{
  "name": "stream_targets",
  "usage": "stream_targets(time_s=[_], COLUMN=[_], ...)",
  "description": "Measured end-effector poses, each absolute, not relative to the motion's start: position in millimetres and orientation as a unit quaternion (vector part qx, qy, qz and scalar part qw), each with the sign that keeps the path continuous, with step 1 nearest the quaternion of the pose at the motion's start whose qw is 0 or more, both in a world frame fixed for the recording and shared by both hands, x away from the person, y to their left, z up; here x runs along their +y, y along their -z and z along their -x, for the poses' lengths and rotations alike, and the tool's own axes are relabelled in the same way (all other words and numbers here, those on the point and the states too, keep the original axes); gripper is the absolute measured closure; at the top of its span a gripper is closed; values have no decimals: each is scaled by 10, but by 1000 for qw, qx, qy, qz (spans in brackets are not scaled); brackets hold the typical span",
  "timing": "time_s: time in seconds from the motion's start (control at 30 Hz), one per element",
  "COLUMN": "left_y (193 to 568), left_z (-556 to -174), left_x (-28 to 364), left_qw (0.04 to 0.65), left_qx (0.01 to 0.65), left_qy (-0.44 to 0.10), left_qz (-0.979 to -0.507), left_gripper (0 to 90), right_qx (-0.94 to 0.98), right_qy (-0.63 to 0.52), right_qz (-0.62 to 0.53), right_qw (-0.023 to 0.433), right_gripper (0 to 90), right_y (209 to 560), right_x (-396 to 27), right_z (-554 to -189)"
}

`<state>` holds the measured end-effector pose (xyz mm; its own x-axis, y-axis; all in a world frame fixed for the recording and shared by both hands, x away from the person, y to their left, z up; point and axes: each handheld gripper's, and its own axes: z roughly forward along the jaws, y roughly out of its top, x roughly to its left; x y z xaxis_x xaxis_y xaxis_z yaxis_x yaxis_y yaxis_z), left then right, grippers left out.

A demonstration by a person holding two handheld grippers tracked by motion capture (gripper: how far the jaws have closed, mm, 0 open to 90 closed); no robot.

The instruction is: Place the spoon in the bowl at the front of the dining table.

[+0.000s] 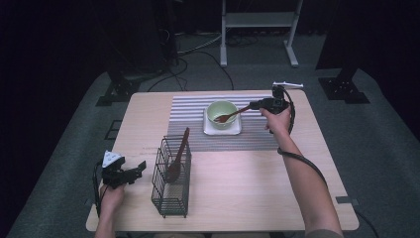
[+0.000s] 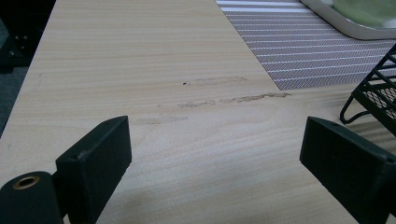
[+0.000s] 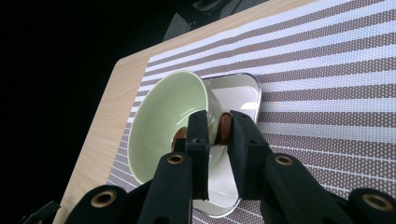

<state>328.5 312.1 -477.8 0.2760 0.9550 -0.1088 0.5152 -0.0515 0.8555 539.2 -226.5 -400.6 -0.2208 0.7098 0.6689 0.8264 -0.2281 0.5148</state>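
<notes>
A pale green bowl [image 1: 222, 113] [image 3: 163, 121] stands on a small white square tray [image 1: 208, 130] [image 3: 240, 91] on the striped placemat [image 1: 188, 106]. A brown wooden spoon [image 1: 230, 117] lies with its head in the bowl and its handle [image 3: 226, 128] between the jaws of my right gripper [image 1: 255, 105] [image 3: 215, 135]. The handle rests against one jaw, and a narrow gap shows between it and the other. A second wooden spoon [image 1: 177, 158] stands in the black wire basket [image 1: 171, 193]. My left gripper [image 1: 138, 171] [image 2: 215, 158] rests open left of the basket, over bare wood.
The basket's corner [image 2: 373, 93] and the placemat [image 2: 299, 51] lie ahead of the left gripper, with the tray's rim [image 2: 345, 28] beyond. Faint stains mark the wooden table [image 2: 219, 98]. A white metal stand [image 1: 257, 29] rises on the floor behind the table.
</notes>
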Motion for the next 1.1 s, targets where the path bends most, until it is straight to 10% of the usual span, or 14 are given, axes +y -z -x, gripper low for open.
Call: stream_targets(time_s=[1.1], left_y=[4777], left_z=[-3281], left_x=[3116], left_qw=[422], left_qx=[540], left_qy=[-261], left_qz=[-680], left_gripper=[83], right_qx=[-651], right_qy=[473], right_qz=[584], right_qw=[105], right_gripper=[495], right_y=[4146], right_x=[-2166], right_z=[-5192])
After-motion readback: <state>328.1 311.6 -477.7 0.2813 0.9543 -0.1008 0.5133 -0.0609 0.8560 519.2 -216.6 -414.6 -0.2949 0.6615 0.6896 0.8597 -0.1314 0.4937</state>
